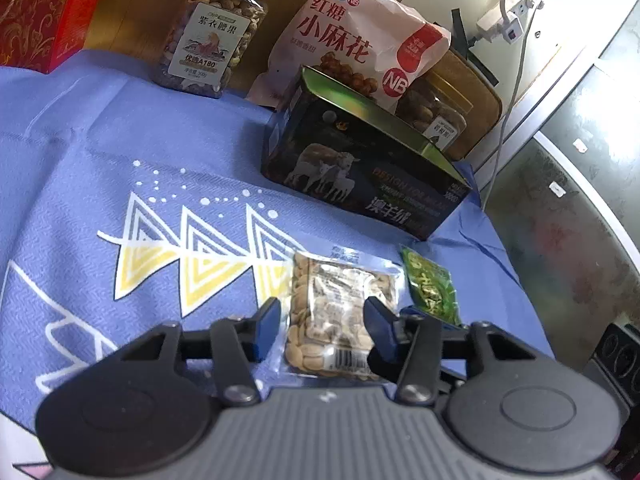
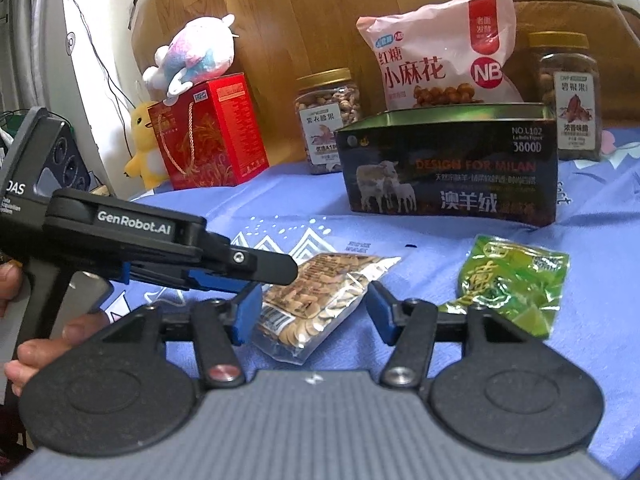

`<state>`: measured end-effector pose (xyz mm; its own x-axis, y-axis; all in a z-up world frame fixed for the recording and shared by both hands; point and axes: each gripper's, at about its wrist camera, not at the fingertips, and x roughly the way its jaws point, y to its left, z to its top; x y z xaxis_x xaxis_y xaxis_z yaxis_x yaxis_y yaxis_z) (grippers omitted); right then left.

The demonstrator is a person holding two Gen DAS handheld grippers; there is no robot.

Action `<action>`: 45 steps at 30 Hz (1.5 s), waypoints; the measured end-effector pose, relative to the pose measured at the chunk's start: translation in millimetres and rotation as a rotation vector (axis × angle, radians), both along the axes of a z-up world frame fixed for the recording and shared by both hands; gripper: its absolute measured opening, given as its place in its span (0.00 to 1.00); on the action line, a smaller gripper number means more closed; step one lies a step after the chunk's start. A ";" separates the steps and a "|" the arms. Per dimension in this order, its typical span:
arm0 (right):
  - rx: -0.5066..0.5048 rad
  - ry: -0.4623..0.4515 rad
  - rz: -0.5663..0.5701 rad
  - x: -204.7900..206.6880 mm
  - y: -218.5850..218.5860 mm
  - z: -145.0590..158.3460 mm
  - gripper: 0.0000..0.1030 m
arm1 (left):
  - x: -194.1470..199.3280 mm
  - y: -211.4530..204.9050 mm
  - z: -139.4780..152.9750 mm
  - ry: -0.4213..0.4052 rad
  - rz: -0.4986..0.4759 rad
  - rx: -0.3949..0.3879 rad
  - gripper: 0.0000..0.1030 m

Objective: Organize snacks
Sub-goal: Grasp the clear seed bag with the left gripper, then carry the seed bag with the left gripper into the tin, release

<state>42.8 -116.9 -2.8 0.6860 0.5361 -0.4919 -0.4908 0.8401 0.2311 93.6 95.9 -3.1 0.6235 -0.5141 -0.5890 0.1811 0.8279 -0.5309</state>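
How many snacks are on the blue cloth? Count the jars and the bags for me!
Jars of nuts: 2, one with the cashew label and one behind the tin on the right
Big bags: 1, the pink bag
Small packets: 2, the clear seed packet and the green packet
Total: 5 snacks

Open blue tablecloth (image 1: 120, 140) stretches wide to the left of the black sheep-printed box (image 1: 360, 168), with room there for a gripper to pass. The box itself blocks the way straight back; close behind it stand the pink snack bag (image 1: 352, 40) and a nut jar (image 2: 570, 96), with another nut jar (image 1: 208, 36) to the left and a gap between jar and bag. In front, the clear seed packet (image 1: 332, 312) and green packet (image 1: 430, 286) lie just beside each other with only a narrow strip between. The left gripper (image 2: 276, 268) reaches across the packet's left side.
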 end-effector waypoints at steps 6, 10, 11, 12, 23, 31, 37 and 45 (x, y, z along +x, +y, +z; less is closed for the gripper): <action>-0.003 0.054 0.015 6.0 1.5 -2.7 0.79 | 1.4 -0.8 -0.6 0.001 -0.006 -0.003 0.40; -0.006 0.079 0.015 8.6 2.8 -4.2 0.83 | 1.4 -0.6 -0.8 0.000 -0.009 -0.006 0.40; -0.013 0.078 0.018 8.0 3.8 -4.2 0.84 | 1.5 -0.7 -0.7 0.001 -0.008 -0.007 0.40; -0.018 0.076 0.019 7.7 4.1 -4.1 0.84 | 1.5 -0.5 -0.9 0.001 -0.009 -0.007 0.40; -0.040 0.075 0.019 9.4 5.4 -4.9 0.92 | -7.4 -9.3 19.8 -0.046 -0.047 -0.046 0.41; -0.070 0.063 0.015 8.7 9.0 -5.7 0.90 | -9.4 -24.0 33.2 -0.071 -0.129 -0.118 0.41; -0.076 0.049 -0.034 7.4 5.7 -6.9 0.46 | -11.1 -43.3 30.7 -0.087 -0.148 -0.010 0.41; -0.055 -0.002 -0.037 -0.9 3.2 -2.9 0.43 | -6.8 -29.7 24.9 -0.045 -0.134 -0.046 0.29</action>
<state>41.9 -113.7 -5.7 0.7062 0.4821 -0.5185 -0.4592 0.8693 0.1827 86.8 66.2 21.8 0.5723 -0.6206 -0.5361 0.3129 0.7695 -0.5568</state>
